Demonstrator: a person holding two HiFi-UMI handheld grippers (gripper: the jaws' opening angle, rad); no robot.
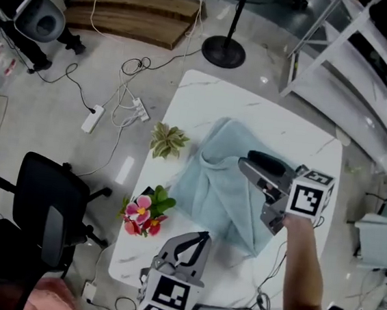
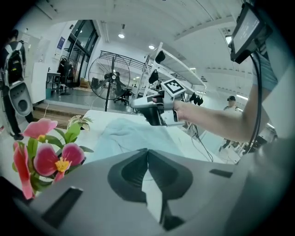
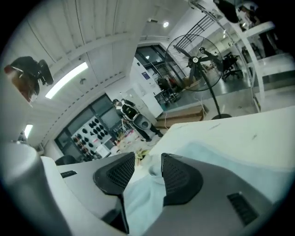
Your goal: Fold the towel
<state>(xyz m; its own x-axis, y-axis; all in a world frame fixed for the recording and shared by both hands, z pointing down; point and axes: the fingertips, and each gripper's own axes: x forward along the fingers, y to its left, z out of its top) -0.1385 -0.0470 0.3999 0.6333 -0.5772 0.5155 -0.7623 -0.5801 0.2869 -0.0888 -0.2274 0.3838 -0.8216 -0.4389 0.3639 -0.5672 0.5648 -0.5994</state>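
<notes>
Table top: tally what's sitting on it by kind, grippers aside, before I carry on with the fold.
Towel, light blue: 1
Leafy green plant: 1
Pink flower bunch: 1
Total: 3

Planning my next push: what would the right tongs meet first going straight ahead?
Probably the bunched towel just ahead of the open right tongs; a green plant sits beyond. Depth is unclear.

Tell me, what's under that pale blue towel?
The towel lies bunched on the white table, which shows beyond most of its edges. Anything beneath its folds is covered, so I can't tell.
</notes>
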